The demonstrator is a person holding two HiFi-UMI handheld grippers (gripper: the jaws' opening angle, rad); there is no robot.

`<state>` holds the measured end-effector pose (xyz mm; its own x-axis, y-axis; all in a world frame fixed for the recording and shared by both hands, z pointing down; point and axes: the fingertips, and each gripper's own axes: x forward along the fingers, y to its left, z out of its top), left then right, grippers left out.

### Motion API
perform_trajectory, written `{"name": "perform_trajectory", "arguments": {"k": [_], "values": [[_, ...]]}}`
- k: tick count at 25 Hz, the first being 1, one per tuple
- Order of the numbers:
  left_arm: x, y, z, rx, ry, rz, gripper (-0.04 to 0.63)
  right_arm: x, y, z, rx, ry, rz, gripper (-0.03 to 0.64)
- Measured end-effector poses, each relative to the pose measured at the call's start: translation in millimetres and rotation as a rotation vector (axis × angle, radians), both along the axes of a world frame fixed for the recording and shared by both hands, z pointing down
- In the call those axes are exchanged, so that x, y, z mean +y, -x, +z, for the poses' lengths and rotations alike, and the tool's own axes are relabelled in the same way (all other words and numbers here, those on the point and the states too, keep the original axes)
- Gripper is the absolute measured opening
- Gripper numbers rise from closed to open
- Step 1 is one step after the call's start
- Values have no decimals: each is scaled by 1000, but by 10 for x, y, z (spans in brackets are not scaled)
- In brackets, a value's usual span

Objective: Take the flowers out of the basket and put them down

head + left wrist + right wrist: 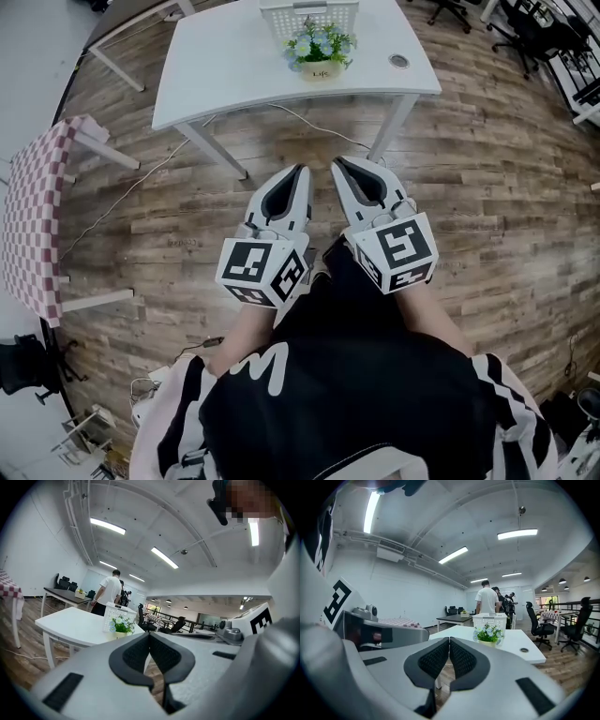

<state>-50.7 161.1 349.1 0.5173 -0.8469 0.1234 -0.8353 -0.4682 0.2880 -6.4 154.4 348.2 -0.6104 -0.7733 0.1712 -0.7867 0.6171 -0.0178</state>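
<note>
Head view, largest to smallest. A wooden plank floor (487,187) fills most of the frame. A white tabletop (216,66) on slanted white legs lies across the upper middle. A table with a red-and-white checked cloth (33,216) runs along the left edge. The person (356,375), in a black-and-white top, occupies the bottom centre.

The left hand-held gripper (302,171) and the right hand-held gripper (337,163) sit side by side at centre frame, tips aimed toward the tabletop and well apart from it. Each has its jaws closed together with nothing between them (each gripper's own view shows the black pads meeting at the tip).

A white slotted basket (281,14) stands at the top edge of the frame, on the far part of the tabletop. The flowers (319,42), pale blooms among green leaves, sit in a small cream pot (321,70) on the tabletop just in front of the basket, outside it. A round hole (399,61) marks the tabletop right of the pot.
</note>
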Motion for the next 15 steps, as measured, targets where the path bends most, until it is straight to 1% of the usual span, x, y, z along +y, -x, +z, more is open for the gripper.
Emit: {"name": "perform_trajectory", "arguments": {"k": [5,10,15], "values": [[253,8,1,9,19,11,5,290,82,-46,-2,2,-11,18],[313,14,-95,5,-15,-4,5,331,-30,-109,-20,-20,0,18],[584,-159,-45,-8,-15,-6,5,583,-106,-107,-11,-33,-3,18]]}}
